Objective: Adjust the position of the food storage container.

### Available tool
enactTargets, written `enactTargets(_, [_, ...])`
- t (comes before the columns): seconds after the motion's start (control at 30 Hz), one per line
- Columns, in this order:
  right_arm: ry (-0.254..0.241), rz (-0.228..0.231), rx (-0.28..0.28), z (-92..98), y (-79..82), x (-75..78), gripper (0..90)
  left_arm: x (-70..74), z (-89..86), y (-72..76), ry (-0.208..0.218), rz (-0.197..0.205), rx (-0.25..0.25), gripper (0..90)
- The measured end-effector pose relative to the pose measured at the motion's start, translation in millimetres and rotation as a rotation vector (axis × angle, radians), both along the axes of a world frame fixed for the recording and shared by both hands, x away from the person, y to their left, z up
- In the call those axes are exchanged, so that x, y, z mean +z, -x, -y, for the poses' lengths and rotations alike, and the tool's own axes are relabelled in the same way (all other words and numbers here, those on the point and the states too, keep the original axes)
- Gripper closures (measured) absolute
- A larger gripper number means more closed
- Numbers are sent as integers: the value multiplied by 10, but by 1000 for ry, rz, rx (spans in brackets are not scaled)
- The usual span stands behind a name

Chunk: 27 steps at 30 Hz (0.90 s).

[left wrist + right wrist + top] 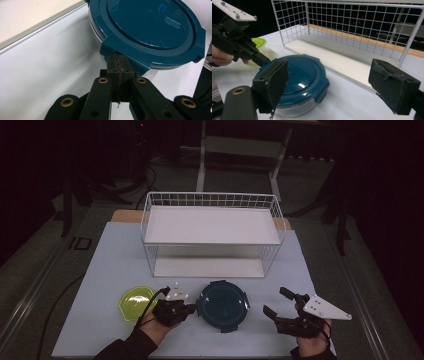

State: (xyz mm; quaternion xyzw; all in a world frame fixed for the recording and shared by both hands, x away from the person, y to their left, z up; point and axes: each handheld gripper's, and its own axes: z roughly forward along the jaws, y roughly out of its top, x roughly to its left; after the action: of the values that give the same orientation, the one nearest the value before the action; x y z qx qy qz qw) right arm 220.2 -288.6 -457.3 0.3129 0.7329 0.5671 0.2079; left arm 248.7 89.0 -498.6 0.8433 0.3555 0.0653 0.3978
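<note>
Nearest, the right gripper (279,306) rests low on the worktop (100,265), fingers spread wide. The left gripper (187,309) points at the blue lidded container (221,304), fingers pressed together beneath a lid tab. Beyond stands the wire rack (212,232).

Box (150,27): top and right rim cut by frame edge.
Green dish (258,42): mostly hidden behind left gripper (262,58).

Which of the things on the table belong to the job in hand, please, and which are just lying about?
In the job:
- teal round container, lid on
- left gripper, shut, tips at the lid's clip
- right gripper, open beside it

Lying about:
- green container
- white wire rack
</note>
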Motion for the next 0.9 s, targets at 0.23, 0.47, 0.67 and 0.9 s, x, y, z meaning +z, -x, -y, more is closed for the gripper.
enactTargets(0.23, [12,7,12,-8,7,6,158,4,176,-89,1,-1,-18,887])
enactTargets(0.47, [35,13,26,-32,11,4,158,7,309,-151,-2,1,-37,887])
enactTargets(0.67, [64,12,10,8,6,-2,149,1,418,-205,13,-11,-47,887])
enactTargets(0.9, [78,49,-25,48,12,13,136,-4,534,-250,15,-7,-64,888])
